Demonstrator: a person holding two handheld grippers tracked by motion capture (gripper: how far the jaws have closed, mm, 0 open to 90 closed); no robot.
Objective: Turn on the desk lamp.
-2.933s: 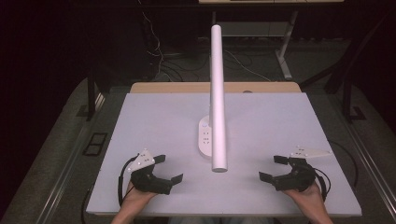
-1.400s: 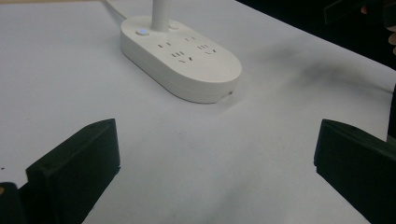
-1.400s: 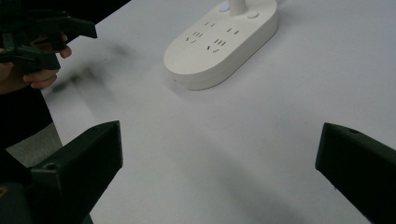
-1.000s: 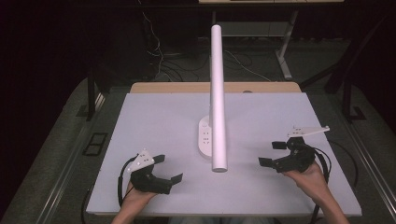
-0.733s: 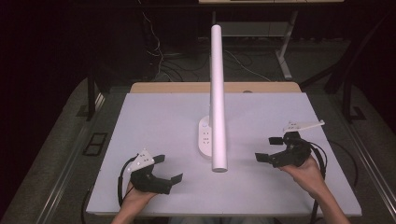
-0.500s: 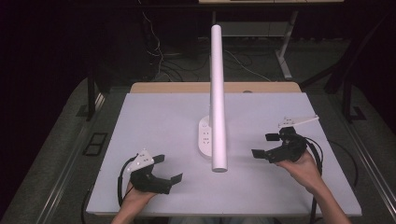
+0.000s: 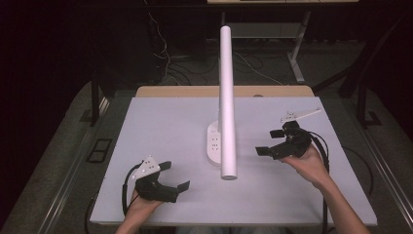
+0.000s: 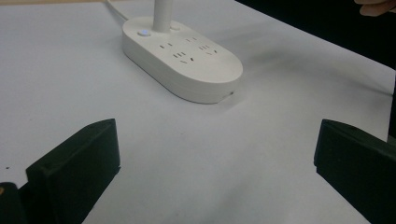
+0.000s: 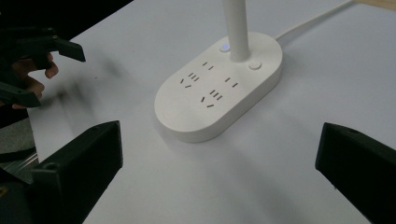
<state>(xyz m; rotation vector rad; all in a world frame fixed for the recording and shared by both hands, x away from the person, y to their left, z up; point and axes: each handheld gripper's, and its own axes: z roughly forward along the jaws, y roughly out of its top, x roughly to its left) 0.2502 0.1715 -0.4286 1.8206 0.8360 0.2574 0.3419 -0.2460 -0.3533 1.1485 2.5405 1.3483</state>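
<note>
A white desk lamp stands mid-table: its long tube head reaches over an oval base with sockets on top. The same base has a small lit blue button beside the stem. My left gripper rests open near the front left of the table, pointing at the base. My right gripper is held open above the table, right of the base, jaws wide apart with nothing between them. The left gripper appears far off in the right gripper view.
The white tabletop ends at a wooden strip at the back. The lamp's white cable runs off from the base toward the back. Dark floor, cables and table legs lie beyond.
My right gripper has lifted from the front right and moved forward and leftward toward the lamp base, still open. The left gripper and the lamp have not moved.
</note>
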